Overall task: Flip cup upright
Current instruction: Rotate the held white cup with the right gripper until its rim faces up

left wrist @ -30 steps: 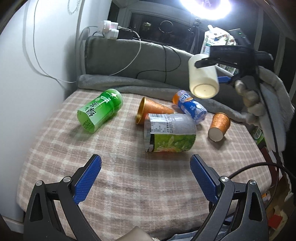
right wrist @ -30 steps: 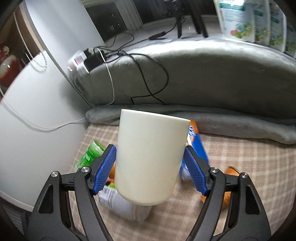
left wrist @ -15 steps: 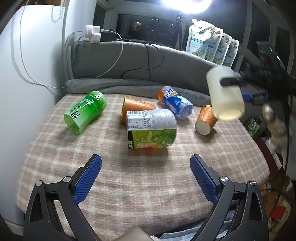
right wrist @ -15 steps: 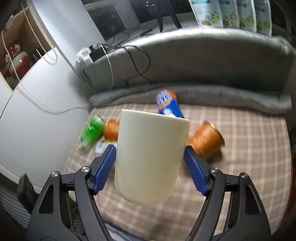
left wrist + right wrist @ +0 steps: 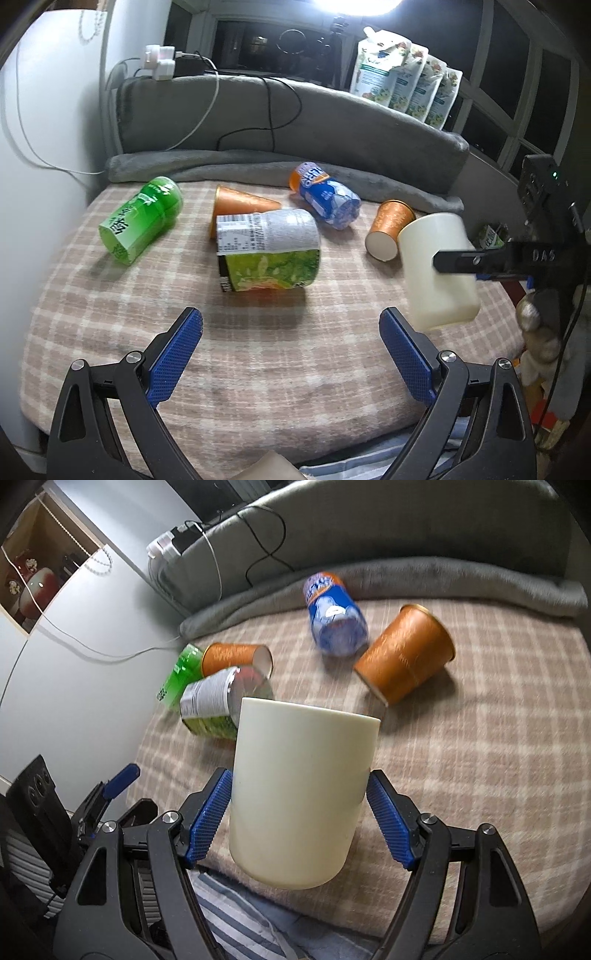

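My right gripper (image 5: 299, 823) is shut on a cream cup (image 5: 301, 794), its blue pads pressing both sides. The cup stands nearly upright, rim up, held above the front right part of the checked blanket (image 5: 480, 746). In the left wrist view the cup (image 5: 436, 269) shows at the right, tilted slightly, with the right gripper's black finger across it. My left gripper (image 5: 290, 350) is open and empty, low over the blanket's near edge (image 5: 258, 369).
Lying on the blanket: a green bottle (image 5: 142, 219), a large green-labelled jar (image 5: 267, 249), a blue bottle (image 5: 327, 195), and two orange paper cups (image 5: 240, 203) (image 5: 389, 229). A grey cushion (image 5: 295, 122) with cables backs the surface. A white wall (image 5: 40, 147) stands left.
My right gripper has brought the cream cup down and forward, from high at the back to low over the blanket's front right. The left gripper stays open in place.
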`<state>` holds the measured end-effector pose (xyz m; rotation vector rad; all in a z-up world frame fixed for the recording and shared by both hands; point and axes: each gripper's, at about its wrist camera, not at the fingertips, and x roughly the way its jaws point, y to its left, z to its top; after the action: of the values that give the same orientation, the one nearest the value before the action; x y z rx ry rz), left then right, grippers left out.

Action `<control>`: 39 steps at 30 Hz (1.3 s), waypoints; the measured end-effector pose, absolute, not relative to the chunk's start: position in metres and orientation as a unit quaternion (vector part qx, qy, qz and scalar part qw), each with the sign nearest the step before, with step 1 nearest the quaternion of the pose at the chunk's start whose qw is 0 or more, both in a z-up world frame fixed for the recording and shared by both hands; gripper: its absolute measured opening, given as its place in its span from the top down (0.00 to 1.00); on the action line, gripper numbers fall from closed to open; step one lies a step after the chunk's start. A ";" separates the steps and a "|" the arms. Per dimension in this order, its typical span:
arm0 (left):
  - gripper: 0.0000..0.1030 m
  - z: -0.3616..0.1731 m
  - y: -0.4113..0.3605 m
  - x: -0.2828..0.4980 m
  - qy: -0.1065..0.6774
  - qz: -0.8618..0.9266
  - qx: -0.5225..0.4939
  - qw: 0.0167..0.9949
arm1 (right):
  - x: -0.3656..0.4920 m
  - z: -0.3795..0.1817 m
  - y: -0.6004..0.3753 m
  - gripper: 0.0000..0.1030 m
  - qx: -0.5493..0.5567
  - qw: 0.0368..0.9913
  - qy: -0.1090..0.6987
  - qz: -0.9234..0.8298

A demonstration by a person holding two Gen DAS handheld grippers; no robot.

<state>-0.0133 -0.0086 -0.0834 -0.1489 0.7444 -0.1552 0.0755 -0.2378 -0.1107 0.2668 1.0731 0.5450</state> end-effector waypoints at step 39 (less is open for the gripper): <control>0.15 -0.118 -0.030 0.045 0.475 -0.179 -0.186 0.841 | 0.076 -0.137 -0.252 0.24 0.192 0.813 0.489 0.251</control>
<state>0.0452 -0.0299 -0.1176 -0.3929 1.0031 -0.3774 0.0758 -0.2517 -0.1368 0.4107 1.0433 0.5348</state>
